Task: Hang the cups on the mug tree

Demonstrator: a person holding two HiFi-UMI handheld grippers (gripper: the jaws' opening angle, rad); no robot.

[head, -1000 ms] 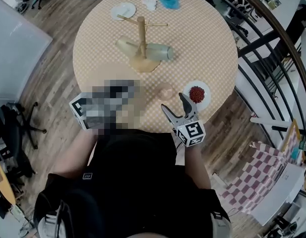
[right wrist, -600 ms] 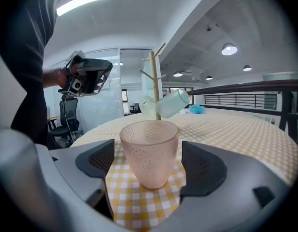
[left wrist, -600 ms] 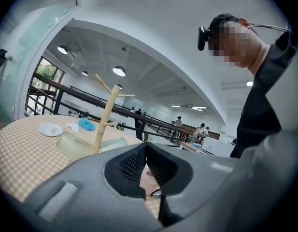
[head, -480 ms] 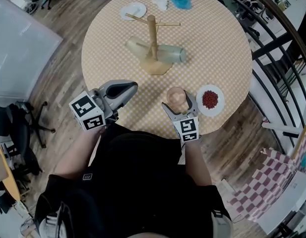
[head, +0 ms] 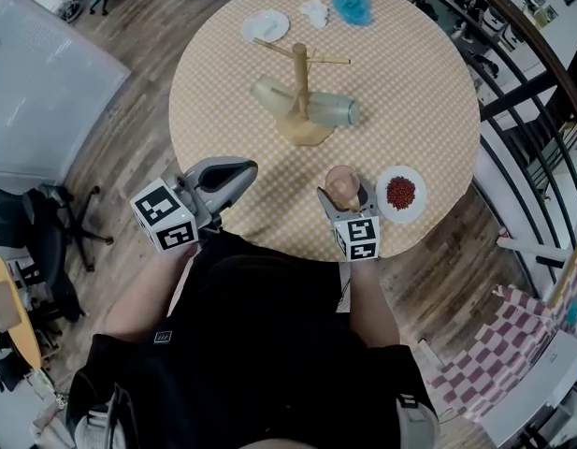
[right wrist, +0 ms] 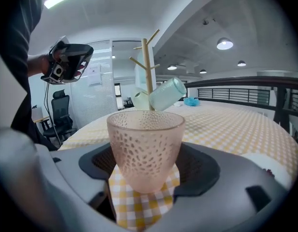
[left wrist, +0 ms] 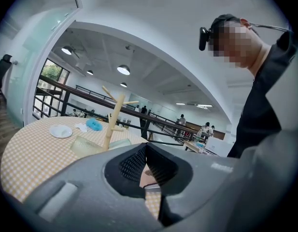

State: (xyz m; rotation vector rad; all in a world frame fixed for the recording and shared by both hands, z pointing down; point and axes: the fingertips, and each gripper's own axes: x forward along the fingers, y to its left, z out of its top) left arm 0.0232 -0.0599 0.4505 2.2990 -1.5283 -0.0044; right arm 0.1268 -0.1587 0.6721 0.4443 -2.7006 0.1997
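Observation:
A wooden mug tree (head: pixel 299 87) stands mid-table with two pale green glass cups (head: pixel 269 94) (head: pixel 333 110) lying against its base. A pink dimpled cup (head: pixel 341 186) stands upright near the table's front edge. My right gripper (head: pixel 343 193) is open around it; its jaws have just been closing, and the pads sit close beside the cup's walls. In the right gripper view the cup (right wrist: pixel 145 149) fills the gap between the jaws (right wrist: pixel 149 166), with the tree (right wrist: pixel 148 76) behind. My left gripper (head: pixel 241 168) is shut and empty, held over the table's front-left edge.
A plate of red beans (head: pixel 400 193) lies just right of the pink cup. A white plate (head: pixel 265 25), a white napkin (head: pixel 314 11) and a blue fluffy thing (head: pixel 352 6) lie at the far side of the checked round table (head: pixel 419 82). A black railing runs along the right.
My right gripper has sunk and moved forward, and the pink cup now stands between its jaws. The left gripper has drifted slightly toward the table.

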